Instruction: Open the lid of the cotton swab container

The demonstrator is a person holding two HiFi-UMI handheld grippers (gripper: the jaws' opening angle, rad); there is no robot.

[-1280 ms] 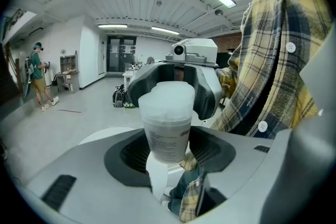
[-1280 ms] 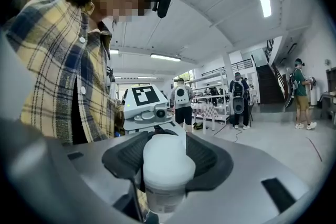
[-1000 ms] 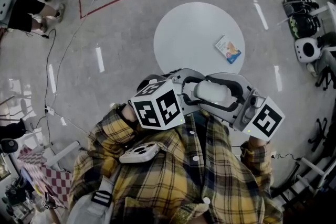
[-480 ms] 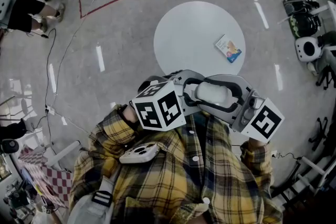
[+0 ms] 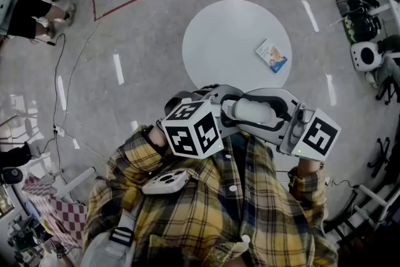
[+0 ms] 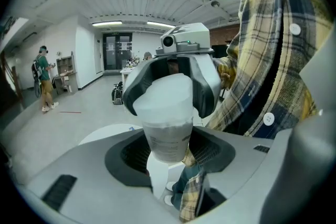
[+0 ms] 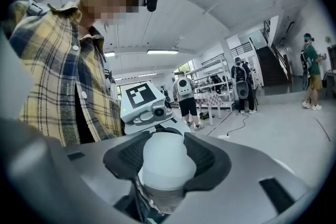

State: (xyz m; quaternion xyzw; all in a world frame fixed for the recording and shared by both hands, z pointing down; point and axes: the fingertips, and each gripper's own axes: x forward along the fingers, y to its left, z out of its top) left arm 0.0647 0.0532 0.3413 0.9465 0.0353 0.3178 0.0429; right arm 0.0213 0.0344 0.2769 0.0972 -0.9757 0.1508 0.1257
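1. You hold the cotton swab container (image 5: pixel 253 110) in the air in front of your plaid shirt (image 5: pixel 206 209), on the near side of the round white table (image 5: pixel 231 34). Only the two grippers carry it.
2. Your left gripper (image 6: pixel 168 147) is clamped on the container's labelled body, with a pad pressing on each side.
3. Your right gripper (image 7: pixel 167 157) faces it from the other end. Its jaws have just been closing and hug the white lid (image 6: pixel 163 97), which sits between them.
4. The container's long axis runs straight from one gripper to the other, lid end towards the right one. The opening move likely falls to your right hand: pull or twist the lid away along that axis while the left holds firm.
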